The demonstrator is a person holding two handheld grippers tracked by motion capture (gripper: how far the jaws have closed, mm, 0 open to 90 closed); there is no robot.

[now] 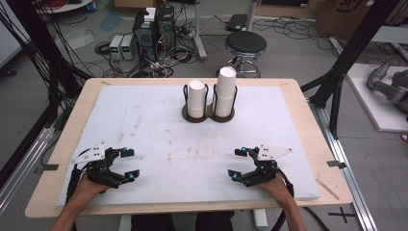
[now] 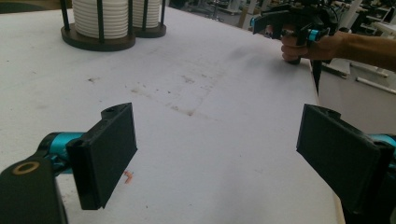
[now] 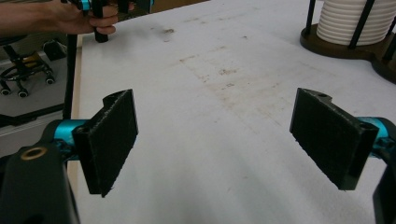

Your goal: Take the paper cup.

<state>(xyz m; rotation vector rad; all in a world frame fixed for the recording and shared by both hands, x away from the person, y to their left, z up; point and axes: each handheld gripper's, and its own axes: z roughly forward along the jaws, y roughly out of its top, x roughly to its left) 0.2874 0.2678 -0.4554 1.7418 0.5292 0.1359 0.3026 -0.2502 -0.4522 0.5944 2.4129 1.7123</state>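
Two stacks of white paper cups, a shorter one [image 1: 197,98] and a taller one [image 1: 225,91], stand in a dark twin holder [image 1: 208,117] at the far middle of the white mat [image 1: 159,125]. My left gripper [image 1: 131,163] rests near the front left of the mat, open with nothing between its jaws. My right gripper [image 1: 235,163] mirrors it at the front right, also open and bare. The left gripper view has its own wide jaws [image 2: 217,154] over bare mat, with the cup stacks [image 2: 100,16] far off. The right gripper view has wide jaws [image 3: 215,144] too.
The mat lies on a wooden table [image 1: 308,125]. Behind the table stand a black stool [image 1: 245,45], computer boxes [image 1: 154,29] and floor cables. Black frame posts [image 1: 346,62] flank the table. A small orange scrap [image 2: 128,176] lies on the mat near the left jaw.
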